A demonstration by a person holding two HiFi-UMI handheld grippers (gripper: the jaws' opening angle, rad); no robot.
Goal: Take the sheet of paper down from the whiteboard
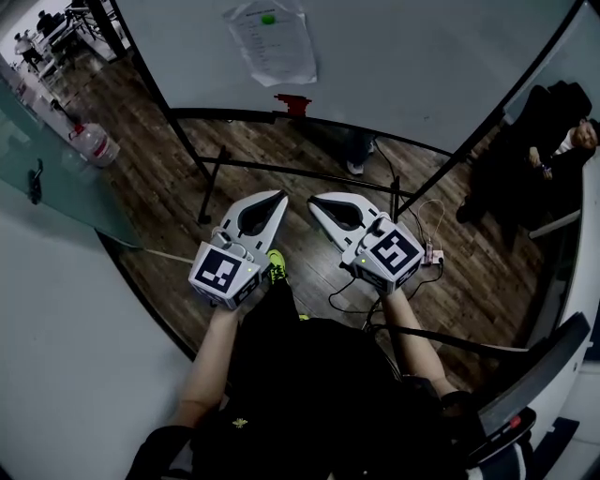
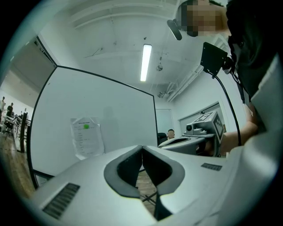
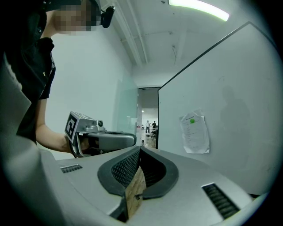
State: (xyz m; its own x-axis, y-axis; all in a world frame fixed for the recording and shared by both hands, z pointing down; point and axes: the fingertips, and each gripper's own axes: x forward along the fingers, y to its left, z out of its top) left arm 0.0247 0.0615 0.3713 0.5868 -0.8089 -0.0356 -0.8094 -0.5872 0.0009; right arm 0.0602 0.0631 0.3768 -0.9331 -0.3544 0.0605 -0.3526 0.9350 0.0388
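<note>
We are holding the left gripper [image 1: 277, 198] and right gripper [image 1: 317, 202] side by side, jaws pressed together on nothing. The sheet of paper [image 1: 272, 42] is hanging on the whiteboard [image 1: 422, 66] under a green magnet [image 1: 268, 18]. A bottle [image 1: 95, 144] is sitting on the floor; we cannot tell its contents.

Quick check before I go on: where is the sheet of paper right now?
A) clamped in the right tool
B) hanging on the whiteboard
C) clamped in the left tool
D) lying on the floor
B: the sheet of paper hangs on the whiteboard with a green dot near its top, while the left tool and the right tool are both shut, empty and well short of it.
</note>
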